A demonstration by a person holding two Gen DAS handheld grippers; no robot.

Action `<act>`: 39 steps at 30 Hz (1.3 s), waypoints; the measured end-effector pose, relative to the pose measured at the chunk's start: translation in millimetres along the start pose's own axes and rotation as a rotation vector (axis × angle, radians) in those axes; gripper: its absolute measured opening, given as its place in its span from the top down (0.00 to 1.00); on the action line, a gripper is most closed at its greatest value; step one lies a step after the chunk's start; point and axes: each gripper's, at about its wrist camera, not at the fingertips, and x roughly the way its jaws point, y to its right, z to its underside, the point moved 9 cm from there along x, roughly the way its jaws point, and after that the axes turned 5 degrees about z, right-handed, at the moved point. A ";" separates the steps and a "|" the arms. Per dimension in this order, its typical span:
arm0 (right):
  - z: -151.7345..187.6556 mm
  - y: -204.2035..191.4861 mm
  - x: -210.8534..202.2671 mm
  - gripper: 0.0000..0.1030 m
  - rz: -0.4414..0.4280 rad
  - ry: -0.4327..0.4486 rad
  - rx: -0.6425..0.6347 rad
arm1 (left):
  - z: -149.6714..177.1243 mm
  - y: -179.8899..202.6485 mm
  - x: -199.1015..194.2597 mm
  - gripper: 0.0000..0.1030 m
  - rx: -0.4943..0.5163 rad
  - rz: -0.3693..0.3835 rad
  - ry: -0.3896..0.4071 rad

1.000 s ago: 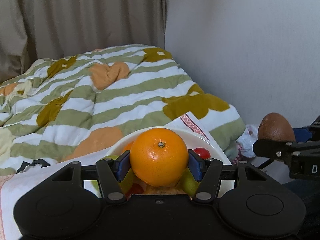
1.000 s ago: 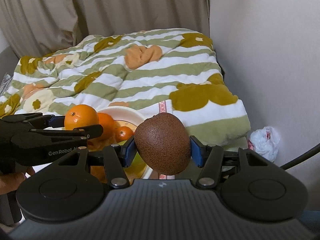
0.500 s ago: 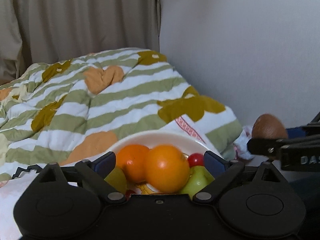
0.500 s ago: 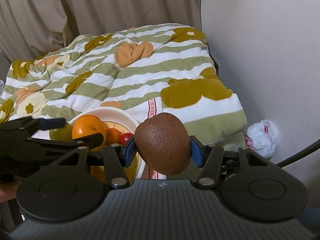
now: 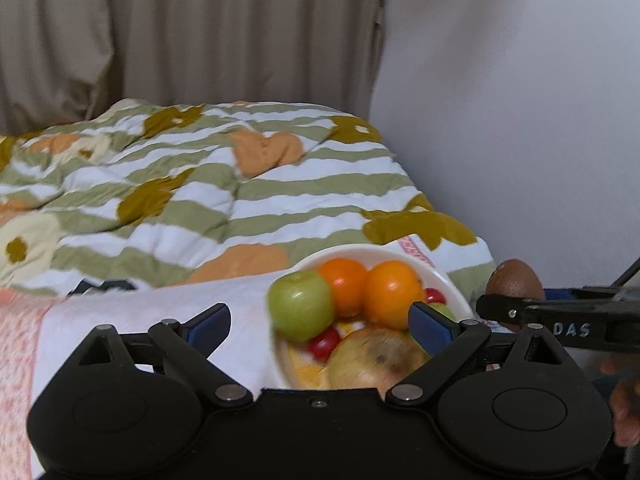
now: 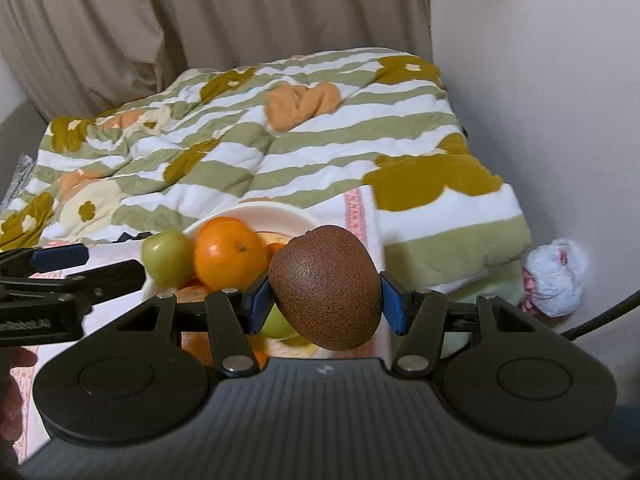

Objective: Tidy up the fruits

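Note:
A white bowl on a white cloth holds two oranges, a green apple, a yellowish fruit and small red tomatoes. My left gripper is open and empty, just in front of the bowl. My right gripper is shut on a brown kiwi, held at the bowl's right side; the kiwi also shows in the left wrist view. In the right wrist view the bowl holds an orange and the apple.
A green, white and orange striped quilt covers the bed behind the bowl. A beige curtain and a white wall stand behind. A white plastic bag lies on the floor at the right.
My left gripper opened and let the orange go into the bowl, then drew back to the left. My right gripper kept its hold on the kiwi and moved closer to the bowl.

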 end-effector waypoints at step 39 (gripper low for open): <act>34.5 -52.6 -56.9 0.21 -0.085 0.200 -0.132 | 48.8 -30.4 -109.0 0.05 -0.114 -0.147 0.110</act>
